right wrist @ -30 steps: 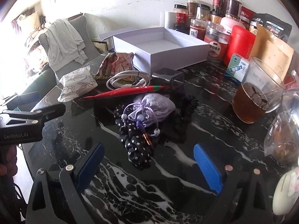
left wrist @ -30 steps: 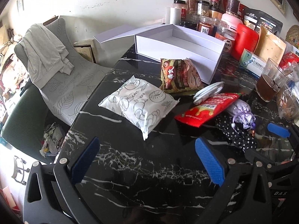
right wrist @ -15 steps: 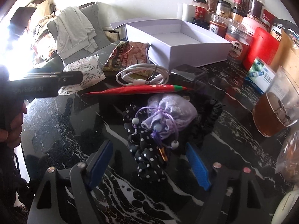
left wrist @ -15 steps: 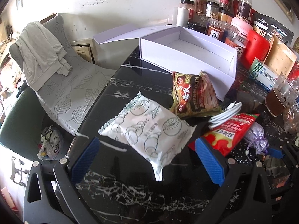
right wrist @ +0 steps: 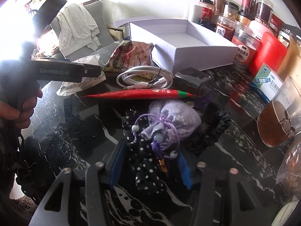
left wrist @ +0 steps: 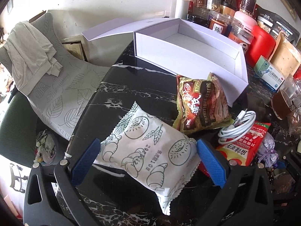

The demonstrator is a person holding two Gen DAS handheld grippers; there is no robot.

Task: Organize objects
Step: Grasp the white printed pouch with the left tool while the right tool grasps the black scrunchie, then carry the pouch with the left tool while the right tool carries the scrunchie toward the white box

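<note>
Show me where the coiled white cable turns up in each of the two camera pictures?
Left wrist view: the coiled white cable sits at right of centre, lying on the red packet.
Right wrist view: it lies just above centre, behind that packet.
Shared landmark: the open white box.

— What crowds the black marble table's (left wrist: 131,86) far edge?
— Spice jars (left wrist: 216,1) and a red canister (left wrist: 261,45); beside the table, a grey garment (left wrist: 28,56) drapes a leaf-patterned chair (left wrist: 62,94).

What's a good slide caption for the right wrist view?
Right gripper closing around a polka-dot scrunchie beside a lilac drawstring pouch.
</note>
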